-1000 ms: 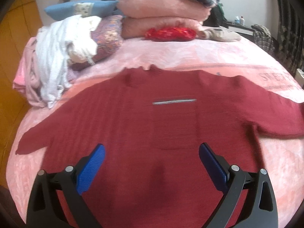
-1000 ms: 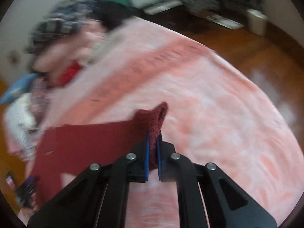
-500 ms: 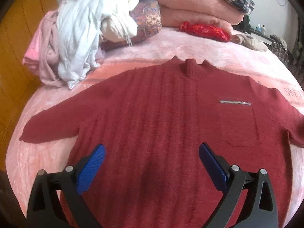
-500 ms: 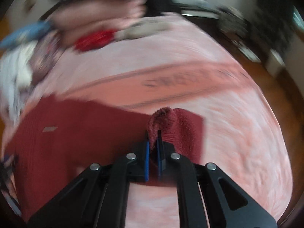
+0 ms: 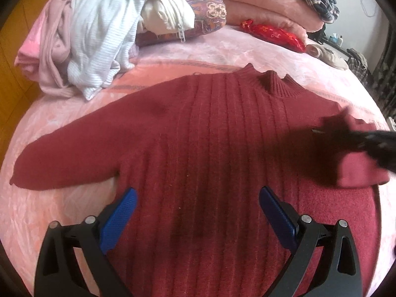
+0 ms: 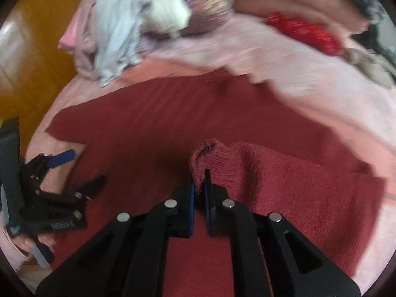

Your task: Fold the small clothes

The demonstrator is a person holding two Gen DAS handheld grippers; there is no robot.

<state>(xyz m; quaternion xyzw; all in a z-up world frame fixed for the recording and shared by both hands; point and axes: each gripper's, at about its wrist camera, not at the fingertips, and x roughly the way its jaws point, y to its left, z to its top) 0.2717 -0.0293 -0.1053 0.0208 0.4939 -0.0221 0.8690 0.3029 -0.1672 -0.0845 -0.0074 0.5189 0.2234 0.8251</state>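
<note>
1. The dark red ribbed knit sweater (image 5: pixel 210 148) lies flat, front up, on the pink blanket-covered bed (image 5: pixel 61 212). Compared with a second ago, its right sleeve (image 6: pixel 284 185) isn't stretched out over the bed anymore; it's been carried in across the chest.
2. The right gripper (image 6: pixel 200 185) has its jaws clamped on that sleeve's ribbed cuff (image 6: pixel 210 156), so the first sleeve fold looks nearly done, just needs letting go.
3. The left gripper (image 5: pixel 198 205) hovers low over the hem, jaws wide apart, holding nothing. It has swung toward the left sleeve (image 5: pixel 64 158), which is still spread out. Probably that one's next.
</note>
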